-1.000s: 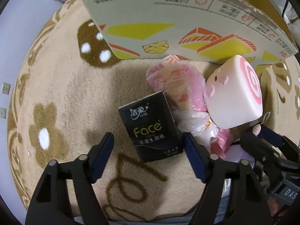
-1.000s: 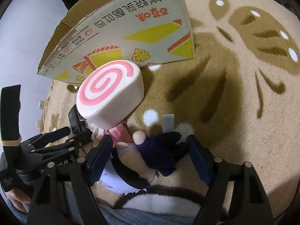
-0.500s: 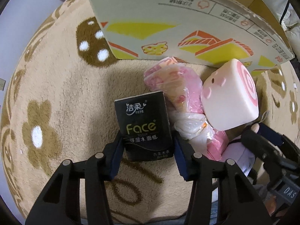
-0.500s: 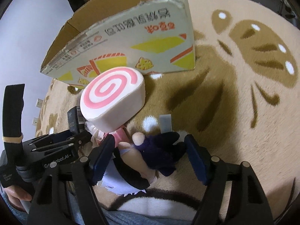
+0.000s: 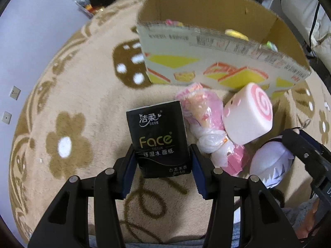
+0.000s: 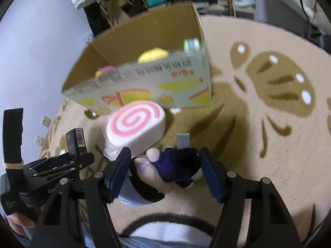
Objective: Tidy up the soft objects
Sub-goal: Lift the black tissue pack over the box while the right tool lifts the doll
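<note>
In front of the cardboard box (image 5: 206,70), the left gripper (image 5: 161,163) has its jaws clamped on a black tissue pack (image 5: 158,138) printed "Face". Beside it the right gripper (image 6: 165,171) jaws are closing around a dark-haired plush doll (image 6: 175,169), below the pink-swirl cushion (image 6: 136,128).
</note>
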Tool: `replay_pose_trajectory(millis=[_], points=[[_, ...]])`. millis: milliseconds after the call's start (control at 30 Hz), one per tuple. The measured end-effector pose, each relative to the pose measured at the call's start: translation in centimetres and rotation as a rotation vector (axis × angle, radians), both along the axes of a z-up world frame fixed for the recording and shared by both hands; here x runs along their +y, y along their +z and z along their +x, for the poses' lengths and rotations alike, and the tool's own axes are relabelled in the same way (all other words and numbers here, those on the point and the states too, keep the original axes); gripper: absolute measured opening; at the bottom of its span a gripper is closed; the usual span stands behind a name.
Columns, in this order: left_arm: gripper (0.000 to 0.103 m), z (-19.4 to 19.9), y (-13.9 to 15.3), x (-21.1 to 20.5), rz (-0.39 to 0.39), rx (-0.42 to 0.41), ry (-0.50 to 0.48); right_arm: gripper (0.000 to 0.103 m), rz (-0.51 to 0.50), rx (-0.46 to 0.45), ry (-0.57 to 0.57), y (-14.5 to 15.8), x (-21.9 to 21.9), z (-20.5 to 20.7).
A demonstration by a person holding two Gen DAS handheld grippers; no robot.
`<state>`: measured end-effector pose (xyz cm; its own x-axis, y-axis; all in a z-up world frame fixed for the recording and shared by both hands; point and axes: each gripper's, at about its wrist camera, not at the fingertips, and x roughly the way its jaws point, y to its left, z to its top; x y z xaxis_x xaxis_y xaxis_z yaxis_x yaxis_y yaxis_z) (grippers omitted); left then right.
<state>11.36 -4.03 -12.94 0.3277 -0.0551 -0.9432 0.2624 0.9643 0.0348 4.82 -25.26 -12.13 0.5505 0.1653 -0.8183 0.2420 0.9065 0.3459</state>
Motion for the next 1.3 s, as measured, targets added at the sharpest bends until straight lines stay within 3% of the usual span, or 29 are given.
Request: replay_pose_trajectory(millis=[500, 633, 833, 1300], points=[[0.048, -2.6, 7.2, 0.3, -0.029, -0.399, 0.038, 0.071, -0.168, -0.397, -0.072, 8.4, -0.7, -2.4], [0.048, -2.8, 8.6, 0.2, -0.028, -0.488, 0.039, 0.071, -0.255, -0.443, -0.072, 9.6, 0.1, -2.1], [0.048, -3.0, 10.4, -0.2, -0.003, -0.593, 0.041, 0.071, -0.294, -0.460, -0.068, 10.0, 0.9, -1.0], [0.048, -0.5, 12.8, -1.6, -0.021, -0.697, 0.033, 0.071, -0.361, -0.508, -0.077, 11.4, 0.0, 1.4]])
